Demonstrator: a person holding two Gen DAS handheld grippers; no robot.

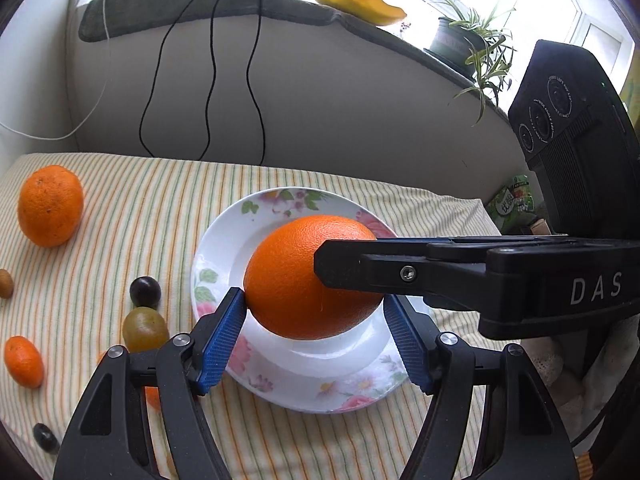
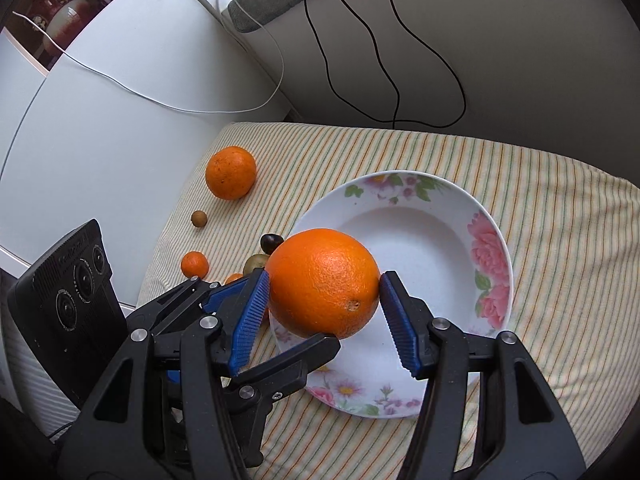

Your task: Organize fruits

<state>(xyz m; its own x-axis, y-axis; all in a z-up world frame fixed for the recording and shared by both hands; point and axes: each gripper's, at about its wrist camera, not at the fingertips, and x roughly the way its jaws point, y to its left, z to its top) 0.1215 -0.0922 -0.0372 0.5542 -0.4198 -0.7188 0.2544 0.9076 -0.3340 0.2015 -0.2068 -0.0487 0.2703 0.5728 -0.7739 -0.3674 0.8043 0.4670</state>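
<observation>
Oranges and small fruits lie on a striped cloth [image 1: 280,184], and the largest orange [image 1: 296,280] hangs above a floral plate [image 1: 224,240], clamped by both tools at once. From the left wrist, the left gripper [image 1: 314,312] presses its blue pads [image 1: 224,328] against the orange's two sides, so it is closed on the fruit, and the right gripper [image 1: 340,268] reaches in from the right edge with one black finger laid across the fruit's right face. A second orange [image 1: 50,206] sits far left on the cloth, well apart from the plate. Beside the plate's left rim lie a dark grape [image 1: 145,291] and a green grape [image 1: 145,329], touching or nearly so; a mandarin [image 1: 24,361] and a small brown fruit [image 1: 5,284] lie near the left edge, and another dark fruit [image 1: 45,437] lies at the lower left. On the sill behind are a potted plant [image 1: 472,40] and black cables [image 1: 208,80]. From the right wrist, the right gripper [image 2: 324,304] holds the same orange [image 2: 320,280] between its blue pads [image 2: 252,316], both touching the peel, over the plate's [image 2: 492,248] near-left rim, and a finger of the left gripper [image 2: 296,356] comes up under the fruit. On the cloth [image 2: 560,280] to the left lie the second orange [image 2: 231,173], the brown fruit [image 2: 199,219], the mandarin [image 2: 195,265], and both grapes, partly hidden behind the held orange.
</observation>
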